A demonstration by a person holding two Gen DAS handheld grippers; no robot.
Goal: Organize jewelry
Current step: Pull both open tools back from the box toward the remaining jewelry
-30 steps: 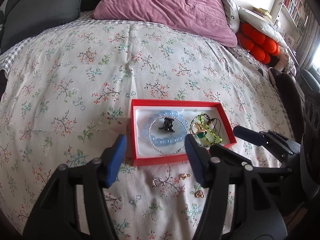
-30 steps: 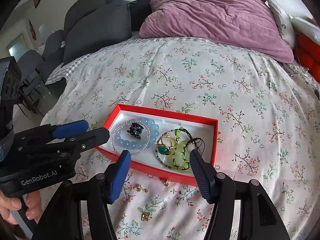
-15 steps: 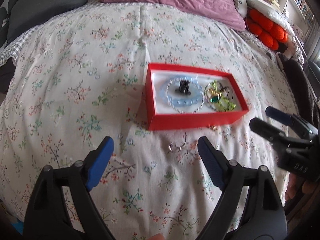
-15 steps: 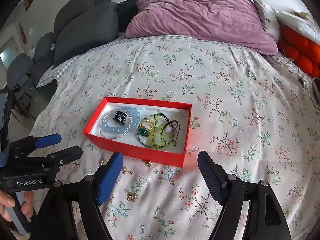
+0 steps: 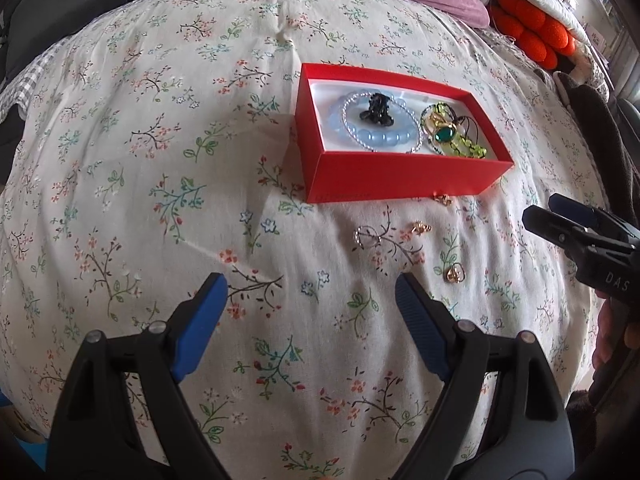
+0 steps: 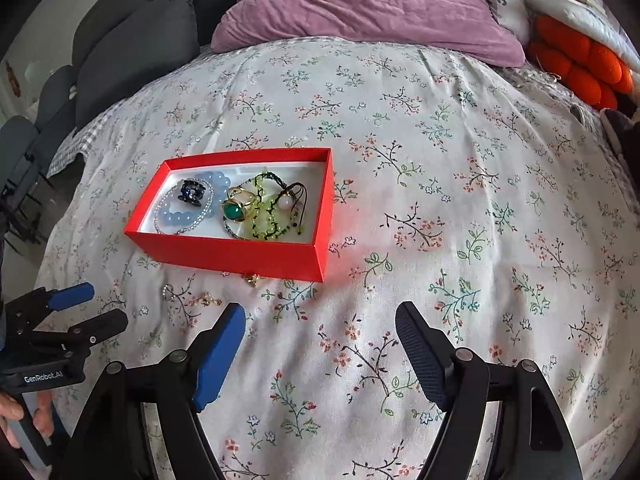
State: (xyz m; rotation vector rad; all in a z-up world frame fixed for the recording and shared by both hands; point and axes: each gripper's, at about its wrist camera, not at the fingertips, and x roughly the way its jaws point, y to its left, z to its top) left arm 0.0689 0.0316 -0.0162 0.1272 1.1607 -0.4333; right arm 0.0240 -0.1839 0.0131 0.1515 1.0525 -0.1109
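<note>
Both my grippers, left (image 5: 308, 312) and right (image 6: 320, 344), gape empty; loose rings (image 5: 455, 273), probably four, lie ahead-right of the left, nearer it.

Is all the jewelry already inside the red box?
No: small gold pieces and a thin ring lie on the bedspread outside the red box.

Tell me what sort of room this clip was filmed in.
Most likely a bedroom: the red jewelry box sits on a bed's floral duvet, with a mauve pillow and dark grey cushions at its head.
</note>
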